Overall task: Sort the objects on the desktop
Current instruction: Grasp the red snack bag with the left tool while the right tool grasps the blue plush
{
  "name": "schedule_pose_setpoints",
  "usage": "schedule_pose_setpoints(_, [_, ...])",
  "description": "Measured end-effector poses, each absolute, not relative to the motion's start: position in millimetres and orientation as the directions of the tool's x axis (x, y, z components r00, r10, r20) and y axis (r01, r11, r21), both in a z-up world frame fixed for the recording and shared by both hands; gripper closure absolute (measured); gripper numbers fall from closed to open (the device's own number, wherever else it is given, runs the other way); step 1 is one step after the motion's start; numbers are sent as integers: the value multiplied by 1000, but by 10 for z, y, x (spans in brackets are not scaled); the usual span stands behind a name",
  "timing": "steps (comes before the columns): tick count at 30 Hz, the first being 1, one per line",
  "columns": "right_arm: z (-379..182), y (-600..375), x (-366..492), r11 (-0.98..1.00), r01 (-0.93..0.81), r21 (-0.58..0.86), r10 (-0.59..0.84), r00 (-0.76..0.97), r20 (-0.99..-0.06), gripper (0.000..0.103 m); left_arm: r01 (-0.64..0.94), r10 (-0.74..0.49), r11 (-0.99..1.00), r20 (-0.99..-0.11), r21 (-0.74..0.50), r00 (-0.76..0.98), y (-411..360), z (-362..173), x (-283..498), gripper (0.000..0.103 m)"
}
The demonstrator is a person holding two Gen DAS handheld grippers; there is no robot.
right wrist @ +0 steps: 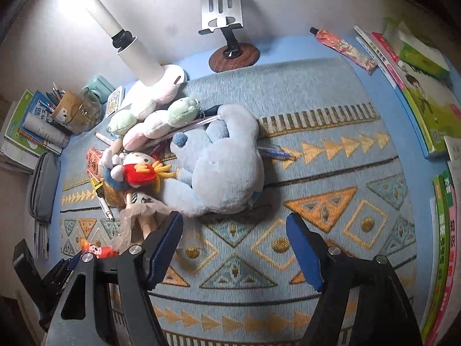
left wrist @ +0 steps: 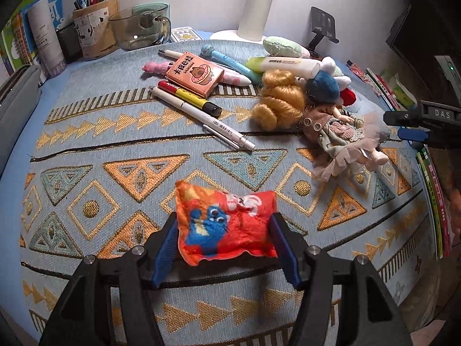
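The left gripper (left wrist: 226, 248) fingers are squeezing an orange pouch (left wrist: 226, 225); pens (left wrist: 201, 112) and a doll (left wrist: 325, 124) are lying beyond. The right gripper (right wrist: 234, 248) is gaping open, a blue plush (right wrist: 224, 167) sitting just ahead.

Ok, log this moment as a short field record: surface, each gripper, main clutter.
surface: patterned blue mat
left gripper: fingers on both sides of the orange felt pouch, which lies on the mat
right gripper: open, holding nothing, over the mat in front of the blue plush toy
clutter: blonde doll, orange box lying on pens, white pen
back left: pen holder, glass mug
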State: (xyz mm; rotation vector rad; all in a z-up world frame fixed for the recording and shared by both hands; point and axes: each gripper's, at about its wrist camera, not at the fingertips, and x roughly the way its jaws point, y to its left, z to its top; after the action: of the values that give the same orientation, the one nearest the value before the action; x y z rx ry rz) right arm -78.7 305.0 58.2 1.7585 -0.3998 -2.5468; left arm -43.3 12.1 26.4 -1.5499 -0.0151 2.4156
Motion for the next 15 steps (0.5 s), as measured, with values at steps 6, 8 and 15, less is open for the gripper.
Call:
schedule_pose_setpoints(6, [373,2954,-1099,-968,-123,218,-166,-332,-929,29,-188,237,-966,-893,-176,-382,71,178,-356,34])
schedule_pose_setpoints(8, [324,2909,-1173,-974,-122,190,-141,-330,-934,28,-181,236,-967,-892,-178,-385,65,170,-339,34])
schedule_pose_setpoints(15, [84,2857,-1315,-964,-143,224,-170,-317,-933,30,-170,218,-972,-887,-161,-407,130,153,-400,35])
